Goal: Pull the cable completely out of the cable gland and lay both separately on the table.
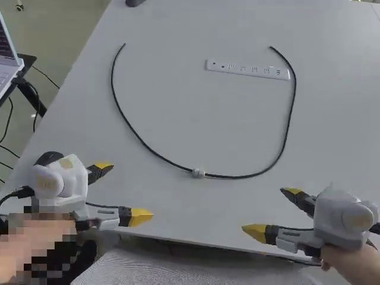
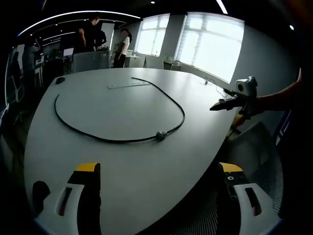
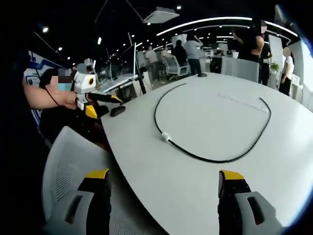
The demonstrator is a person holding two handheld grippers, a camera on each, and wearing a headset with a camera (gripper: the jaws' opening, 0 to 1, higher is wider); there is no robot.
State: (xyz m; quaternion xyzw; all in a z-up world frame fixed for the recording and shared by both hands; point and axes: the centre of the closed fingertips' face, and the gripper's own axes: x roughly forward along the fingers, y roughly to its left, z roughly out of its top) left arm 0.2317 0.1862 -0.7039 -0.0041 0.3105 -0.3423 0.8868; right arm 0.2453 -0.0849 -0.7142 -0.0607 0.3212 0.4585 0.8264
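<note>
readable text: none
power strip (image 1: 248, 69): small dark marks, too blurred to read
laptop (image 1: 5, 65): screen lines too small to read

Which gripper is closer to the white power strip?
Right. The right gripper is at the near table edge, nearly in line with the power strip; the left gripper is off toward the left corner.

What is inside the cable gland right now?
The black cable runs through the gland, leaving it on both sides. The stretch inside is covered by the gland's body.
</note>
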